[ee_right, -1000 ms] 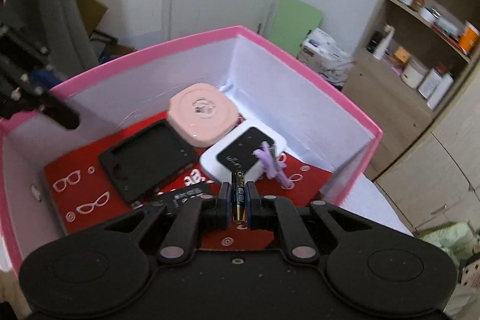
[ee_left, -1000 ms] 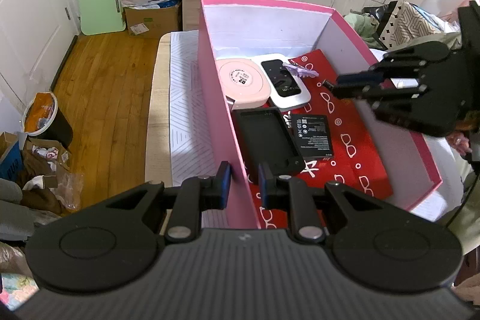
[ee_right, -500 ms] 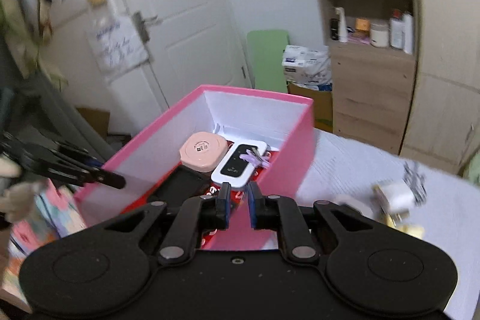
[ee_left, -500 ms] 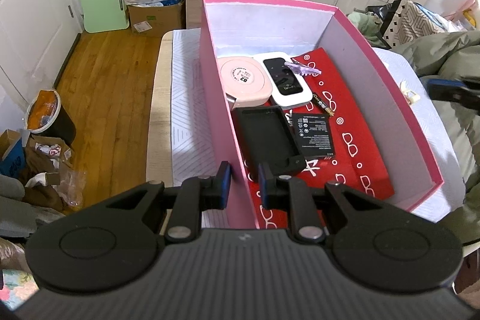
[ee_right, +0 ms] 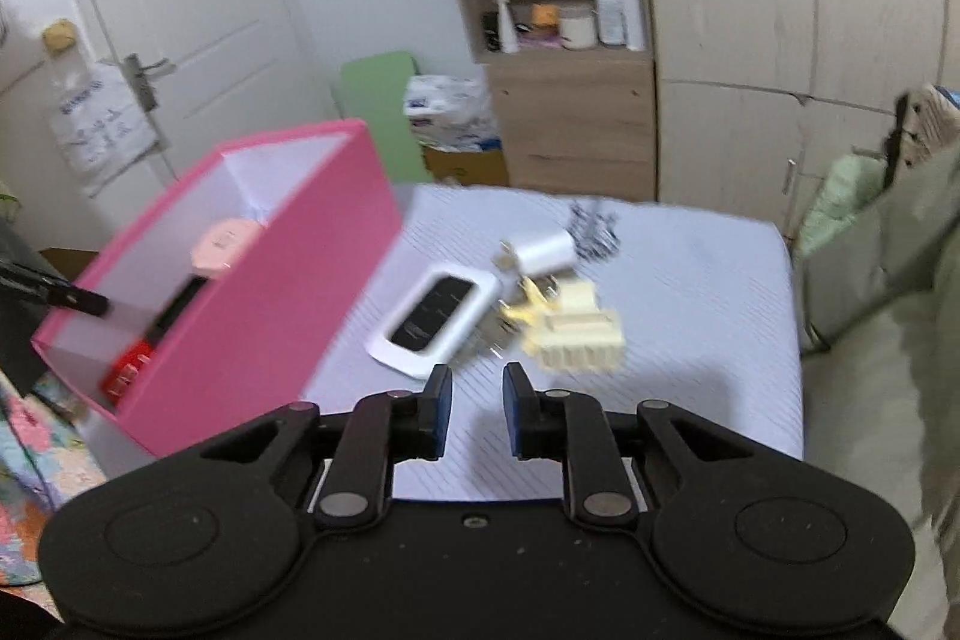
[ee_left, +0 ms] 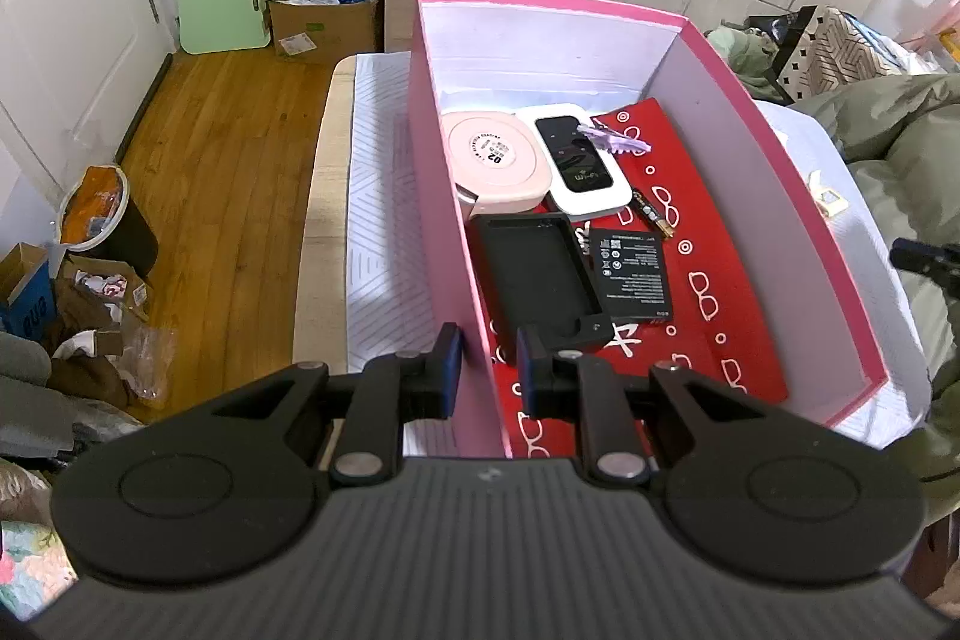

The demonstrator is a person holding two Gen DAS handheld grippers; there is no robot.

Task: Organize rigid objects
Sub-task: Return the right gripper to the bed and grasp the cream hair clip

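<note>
A pink box [ee_left: 432,160] stands on the bed, lined with red paper. In it lie a pink rounded case [ee_left: 495,160], a white router [ee_left: 579,160], a purple hair clip [ee_left: 615,137], a small cylindrical battery [ee_left: 653,214], a black case [ee_left: 534,274] and a flat black battery [ee_left: 633,274]. My left gripper [ee_left: 487,370] is shut on the box's left wall near the front corner. My right gripper [ee_right: 477,415] hovers over the bed right of the pink box [ee_right: 258,292], jaws opening, nothing between them. Ahead of it lie a second white router [ee_right: 435,319], a white charger [ee_right: 540,250] and a cream claw clip [ee_right: 576,334].
A dark metal clip [ee_right: 591,232] lies behind the charger on the striped sheet [ee_right: 690,292]. A green jacket [ee_left: 900,148] is heaped at the bed's right side. Wooden floor with a bin [ee_left: 99,220] lies left of the bed. A cabinet [ee_right: 570,124] stands beyond.
My right gripper let go of the small battery inside the box, pulled out and swung right over the bed, its jaws parting. My left gripper kept still on the wall.
</note>
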